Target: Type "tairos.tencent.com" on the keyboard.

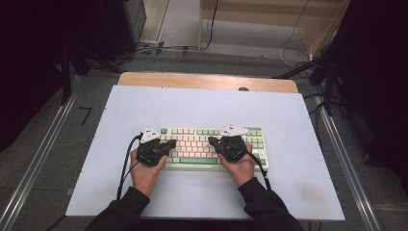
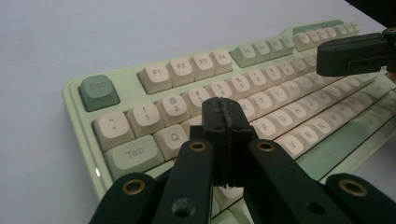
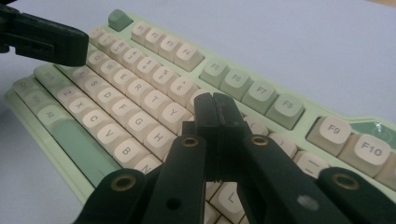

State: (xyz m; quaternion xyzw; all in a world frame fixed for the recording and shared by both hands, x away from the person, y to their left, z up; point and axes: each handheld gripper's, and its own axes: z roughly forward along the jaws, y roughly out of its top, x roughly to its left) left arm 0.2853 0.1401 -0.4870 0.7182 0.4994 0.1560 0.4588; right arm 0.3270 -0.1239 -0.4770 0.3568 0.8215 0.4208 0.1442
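High view: nearest the camera, two dark-sleeved forearms come in from the bottom edge, each hand holding a black two-jaw tool over the pale green mechanical keyboard with cream keycaps [image 1: 211,144]. That keyboard lies flat on the white rectangular surface [image 1: 144,197], a little nearer than its middle, long side across.

The left tool [image 1: 171,143] hangs over the keyboard's left end, its tip pointing toward the middle of the keys. In the left gripper view its jaws stand pressed together with nothing between them, the tip [image 2: 225,112] just above the upper letter rows near the number keys; whether it touches a keycap cannot be told.

The right tool [image 1: 213,141] hangs over the keyboard's right half, its tip pointing inward toward the left tool, the two tips near each other but apart. In the right gripper view its jaws are likewise closed on nothing, the tip [image 3: 215,106] above the middle letter keys, beside the Y.

Beyond the keyboard, the surface runs bare to a light wooden strip [image 1: 207,80] along its far edge.
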